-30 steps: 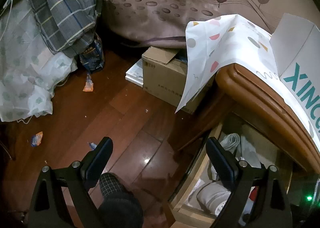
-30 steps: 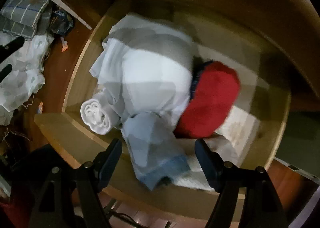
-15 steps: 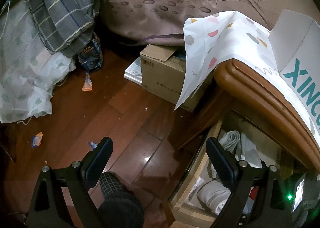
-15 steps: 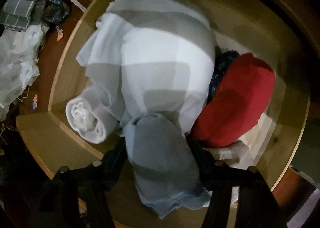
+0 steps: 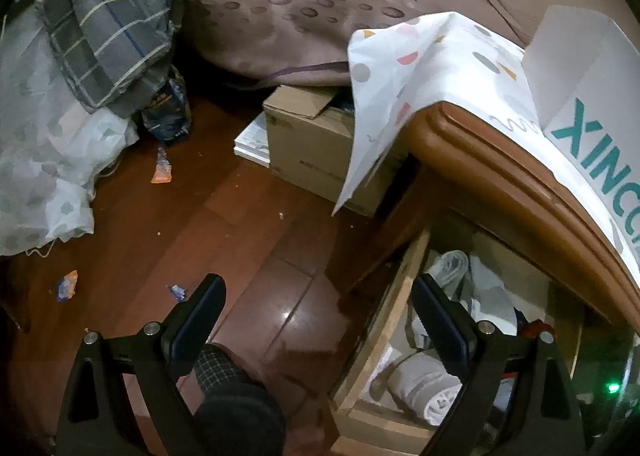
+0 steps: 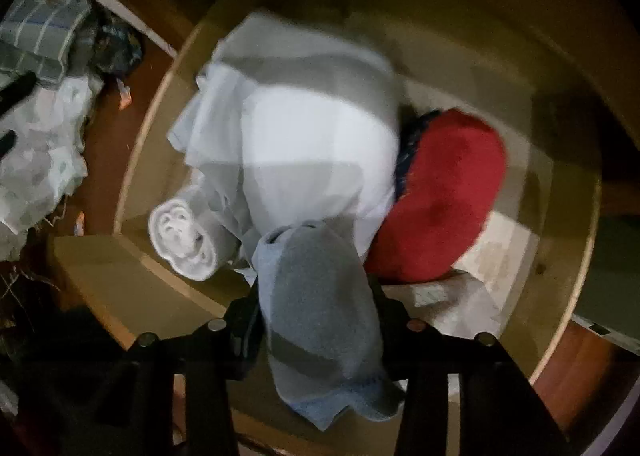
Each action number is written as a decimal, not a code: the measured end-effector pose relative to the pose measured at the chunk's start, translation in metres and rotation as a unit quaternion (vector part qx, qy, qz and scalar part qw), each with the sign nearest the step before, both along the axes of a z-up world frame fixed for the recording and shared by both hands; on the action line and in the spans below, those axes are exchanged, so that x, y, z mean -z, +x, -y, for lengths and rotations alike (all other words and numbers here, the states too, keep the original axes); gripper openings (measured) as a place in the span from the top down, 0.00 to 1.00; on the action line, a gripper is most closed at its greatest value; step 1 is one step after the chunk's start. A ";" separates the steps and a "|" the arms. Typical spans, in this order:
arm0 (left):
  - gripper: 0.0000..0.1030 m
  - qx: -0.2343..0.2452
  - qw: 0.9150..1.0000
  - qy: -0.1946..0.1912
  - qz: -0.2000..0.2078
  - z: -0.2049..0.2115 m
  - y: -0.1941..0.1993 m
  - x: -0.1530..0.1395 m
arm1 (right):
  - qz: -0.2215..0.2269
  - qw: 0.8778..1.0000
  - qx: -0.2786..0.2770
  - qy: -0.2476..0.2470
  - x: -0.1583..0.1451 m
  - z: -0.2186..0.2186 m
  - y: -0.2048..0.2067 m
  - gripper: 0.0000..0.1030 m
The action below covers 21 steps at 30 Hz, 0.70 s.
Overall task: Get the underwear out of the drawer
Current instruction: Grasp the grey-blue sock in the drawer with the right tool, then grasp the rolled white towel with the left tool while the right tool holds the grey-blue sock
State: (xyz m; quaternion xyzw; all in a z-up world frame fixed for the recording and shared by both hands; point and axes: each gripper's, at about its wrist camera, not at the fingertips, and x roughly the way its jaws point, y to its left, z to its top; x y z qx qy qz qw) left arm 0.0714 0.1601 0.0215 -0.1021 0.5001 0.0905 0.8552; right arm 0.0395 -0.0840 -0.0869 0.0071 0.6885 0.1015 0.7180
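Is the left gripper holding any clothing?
No, the left gripper stands wide open over the wooden floor beside the drawer, nothing between its fingers.

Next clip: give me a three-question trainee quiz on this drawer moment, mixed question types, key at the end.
1. True or false: the left gripper holds a garment.
2. Which item sits between the right gripper's closing jaws? A) red garment B) grey-blue garment C) white rolled cloth
3. Fill in: the clothes lie in an open wooden ____.

Key: 1 false, it is open and empty over the floor; 2 B; 3 drawer.
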 end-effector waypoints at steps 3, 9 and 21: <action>0.10 0.026 1.000 0.002 -0.001 0.011 0.000 0.001 | 0.039 0.999 0.012 0.005 -0.022 0.010 -0.007 0.56; 0.10 0.106 0.994 0.007 -0.016 0.046 0.000 0.008 | 0.107 0.992 0.043 0.045 -0.049 0.037 -0.021 0.56; 0.10 0.179 0.983 0.024 -0.039 0.084 -0.001 0.024 | 0.073 0.991 0.087 0.067 -0.020 0.087 -0.032 0.54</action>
